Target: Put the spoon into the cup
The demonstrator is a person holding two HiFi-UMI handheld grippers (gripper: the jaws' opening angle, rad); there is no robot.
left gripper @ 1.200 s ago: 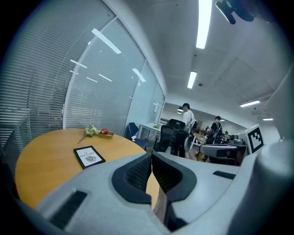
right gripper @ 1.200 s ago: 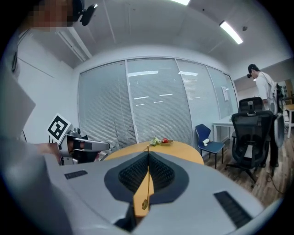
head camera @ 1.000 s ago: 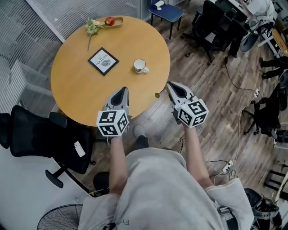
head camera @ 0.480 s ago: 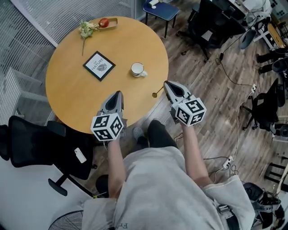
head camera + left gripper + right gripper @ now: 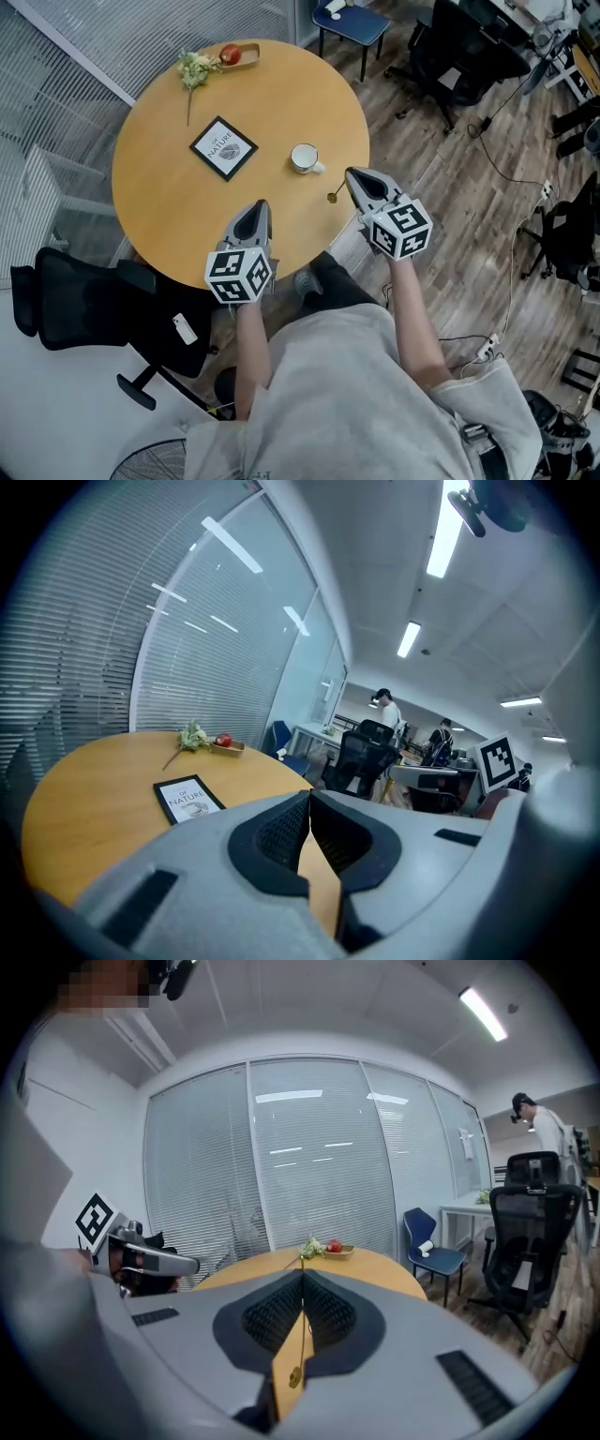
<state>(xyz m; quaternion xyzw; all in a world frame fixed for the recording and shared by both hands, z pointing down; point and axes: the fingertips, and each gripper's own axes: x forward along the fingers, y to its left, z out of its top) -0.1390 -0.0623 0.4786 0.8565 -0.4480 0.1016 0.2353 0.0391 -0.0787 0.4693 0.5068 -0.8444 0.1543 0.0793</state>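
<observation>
A white cup (image 5: pixel 305 157) stands on the round wooden table (image 5: pixel 169 187), right of its middle. A small gold spoon (image 5: pixel 333 197) lies near the table's near right edge, a short way from the cup. My right gripper (image 5: pixel 354 175) hovers shut and empty just right of the spoon, beyond the table's rim. In the right gripper view the spoon (image 5: pixel 294 1377) shows through the wedge below the meeting jaws. My left gripper (image 5: pixel 258 206) is shut and empty over the table's near edge, left of the cup. The cup is hidden in both gripper views.
A black-framed card (image 5: pixel 223 148) lies left of the cup. A wooden tray with an apple (image 5: pixel 232 54) and a sprig (image 5: pixel 193 67) sits at the far edge. A black office chair (image 5: pixel 84 300) stands at the left and a blue chair (image 5: pixel 349 21) beyond the table.
The person has stepped closer to the table and the head view has shifted. Both grippers stay shut and hold about the same places by the near edge.
</observation>
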